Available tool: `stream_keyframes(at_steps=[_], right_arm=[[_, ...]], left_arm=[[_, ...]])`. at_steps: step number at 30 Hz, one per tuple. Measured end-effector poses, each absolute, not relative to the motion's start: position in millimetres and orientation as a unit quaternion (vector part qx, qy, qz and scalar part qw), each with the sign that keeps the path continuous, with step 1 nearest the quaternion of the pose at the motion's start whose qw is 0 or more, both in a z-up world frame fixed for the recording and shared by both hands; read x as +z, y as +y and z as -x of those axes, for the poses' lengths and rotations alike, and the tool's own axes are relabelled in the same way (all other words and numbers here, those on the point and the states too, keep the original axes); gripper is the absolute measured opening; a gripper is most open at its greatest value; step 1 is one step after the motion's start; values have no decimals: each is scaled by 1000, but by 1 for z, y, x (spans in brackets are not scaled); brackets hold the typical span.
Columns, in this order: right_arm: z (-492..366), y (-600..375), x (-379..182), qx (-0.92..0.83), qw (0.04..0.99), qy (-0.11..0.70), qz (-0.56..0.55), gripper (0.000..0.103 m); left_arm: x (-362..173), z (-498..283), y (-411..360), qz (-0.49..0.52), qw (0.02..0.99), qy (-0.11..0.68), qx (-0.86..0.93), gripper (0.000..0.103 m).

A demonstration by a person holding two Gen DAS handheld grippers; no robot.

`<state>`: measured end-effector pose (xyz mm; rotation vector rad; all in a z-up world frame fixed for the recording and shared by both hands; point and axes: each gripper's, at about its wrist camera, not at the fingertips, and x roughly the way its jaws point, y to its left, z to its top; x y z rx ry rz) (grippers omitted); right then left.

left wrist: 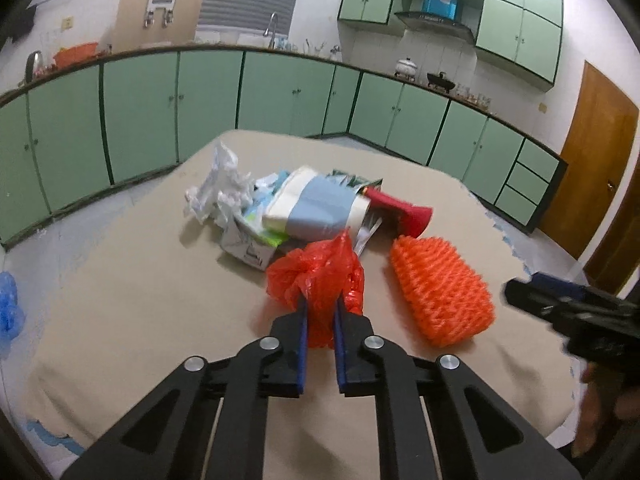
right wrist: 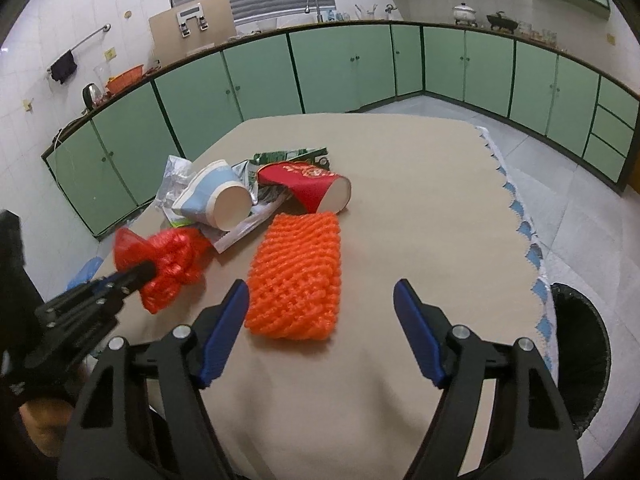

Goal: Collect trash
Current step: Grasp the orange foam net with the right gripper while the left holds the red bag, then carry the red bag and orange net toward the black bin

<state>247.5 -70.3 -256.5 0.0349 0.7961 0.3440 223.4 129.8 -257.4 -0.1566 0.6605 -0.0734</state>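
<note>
Left gripper [left wrist: 320, 312]: clamped on the red plastic bag [left wrist: 316, 276], centre of left-wrist frame; pads pinch the crumpled plastic; bag sits on the table [left wrist: 120, 300], lower edge of the trash pile
Right gripper [right wrist: 320, 308]: jaws wide, nothing between the pads; hovers over the table, lower centre of right-wrist frame
Orange foam net [right wrist: 296, 276]: lies flat just ahead of the right gripper, nearer its left finger; long axis runs away from the gripper toward the pile; apart from the red bag, just beside the red cup [right wrist: 308, 188]
Nearer hand: right, clearly; left is busy w/ the bag
Next move (guess): right jaws need to shift a bit left to straddle the net across its short side
Bin [right wrist: 580, 360]: black-lined, lower right of right-wrist frame, beside the table edge
</note>
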Motion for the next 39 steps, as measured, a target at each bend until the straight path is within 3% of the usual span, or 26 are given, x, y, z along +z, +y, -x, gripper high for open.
stream_keyframes(at_steps=[7, 12, 16, 17, 20, 39], right_arm=[[-257, -57, -273, 174, 899, 401, -7, 72], [-266, -51, -286, 176, 894, 412, -3, 65], [-267, -46, -289, 185, 891, 414, 11, 40], [-266, -46, -288, 187, 891, 413, 15, 29], [-262, -48, -279, 193, 895, 403, 15, 15], [-212, -93, -207, 185, 919, 349, 0, 10]], left_arm=[[-232, -203, 124, 59, 952, 297, -35, 10], [-232, -207, 129, 62, 952, 299, -34, 10], [-240, -210, 129, 63, 948, 310, -34, 10], [-241, -209, 128, 63, 948, 311, -34, 10], [-240, -208, 127, 63, 948, 309, -35, 10], [-212, -190, 94, 42, 954, 294, -53, 10]])
